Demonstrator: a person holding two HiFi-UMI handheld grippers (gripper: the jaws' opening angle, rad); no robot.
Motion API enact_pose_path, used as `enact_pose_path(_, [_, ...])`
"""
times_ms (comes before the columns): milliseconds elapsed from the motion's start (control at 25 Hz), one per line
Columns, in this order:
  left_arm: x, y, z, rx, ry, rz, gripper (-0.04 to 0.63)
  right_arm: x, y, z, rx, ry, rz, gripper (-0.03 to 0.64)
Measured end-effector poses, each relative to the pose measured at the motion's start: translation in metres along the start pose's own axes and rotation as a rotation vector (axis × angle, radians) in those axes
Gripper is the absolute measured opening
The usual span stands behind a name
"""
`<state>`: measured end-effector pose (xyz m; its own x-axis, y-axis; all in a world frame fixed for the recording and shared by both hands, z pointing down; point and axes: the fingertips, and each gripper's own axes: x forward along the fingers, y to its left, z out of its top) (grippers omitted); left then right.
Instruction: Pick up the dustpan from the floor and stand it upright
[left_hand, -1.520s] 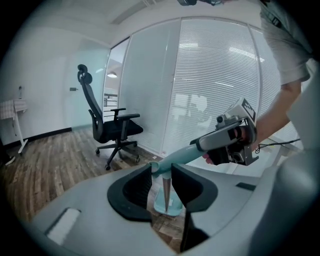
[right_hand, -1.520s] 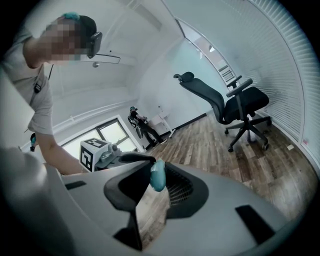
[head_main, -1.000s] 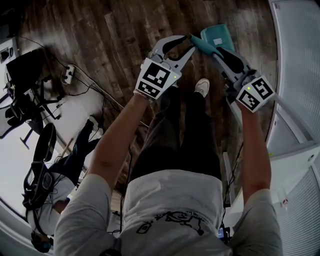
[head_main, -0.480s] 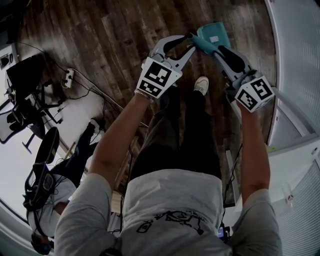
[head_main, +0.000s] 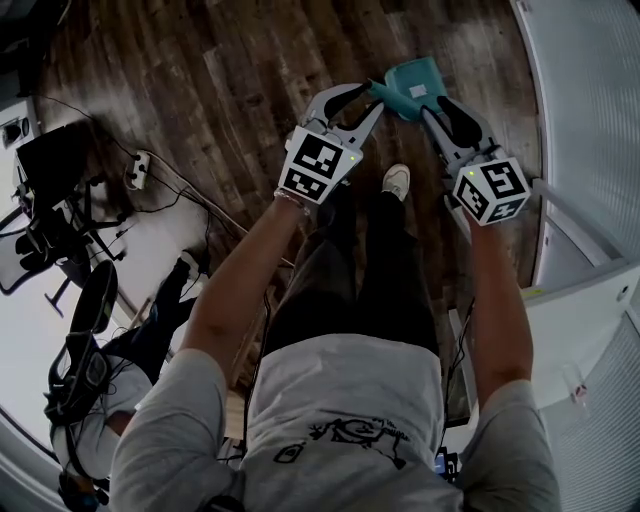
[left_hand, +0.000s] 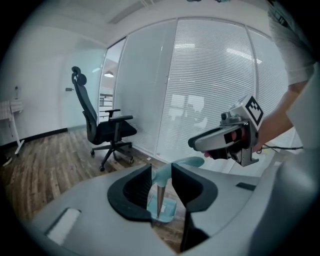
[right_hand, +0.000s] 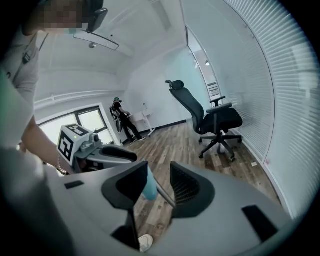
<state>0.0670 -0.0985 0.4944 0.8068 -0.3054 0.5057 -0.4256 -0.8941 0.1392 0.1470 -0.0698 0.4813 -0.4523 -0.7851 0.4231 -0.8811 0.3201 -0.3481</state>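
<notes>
- One dustpan: handle pinched in left hand-held gripper, pan hanging below its jaws.
- One right hand-held gripper: jaws spread, just been opening, dustpan shaft between them.
- One chair, well beyond.

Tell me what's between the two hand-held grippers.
The dustpan handle, seen in the head view: the left hand-held gripper clamps it, and the right hand-held gripper, whose jaws have just been opening, straddles it loosely.

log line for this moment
dustpan: upright, pan end down | left gripper: shut on dustpan | right gripper: jaws just been opening, dustpan between them
</notes>
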Motion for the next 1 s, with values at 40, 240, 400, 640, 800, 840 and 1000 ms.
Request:
enact_pose_path(40, [-0.003, 0.001, 0.004, -0.004, -0.001, 0.006, 0.107, -0.003, 0.0, 0.007, -0.007, -0.007, -0.011, 0.115])
enact_pose_path(240, [-0.025, 0.002, 0.038, -0.016, -0.037, 0.033, 0.107, -0.023, 0.001, 0.048, -0.071, -0.045, -0.06, 0.115])
enact_pose_path(400, [-0.053, -0.002, 0.077, -0.052, -0.082, 0.049, 0.107, -0.045, 0.009, 0.089, -0.122, -0.071, -0.104, 0.114])
enact_pose_path(640, [-0.108, -0.016, 0.166, -0.088, -0.177, 0.046, 0.107, -0.089, 0.04, 0.174, -0.216, -0.107, -0.147, 0.103])
enact_pose_path(800, [-0.141, -0.024, 0.213, -0.071, -0.229, 0.063, 0.107, -0.115, 0.063, 0.218, -0.276, -0.14, -0.162, 0.087])
enact_pose_path(840, [-0.15, -0.026, 0.225, -0.066, -0.241, 0.065, 0.107, -0.122, 0.07, 0.229, -0.285, -0.149, -0.165, 0.084])
enact_pose_path(1000, [-0.187, -0.036, 0.273, -0.053, -0.295, 0.077, 0.101, -0.153, 0.097, 0.271, -0.28, -0.184, -0.168, 0.078])
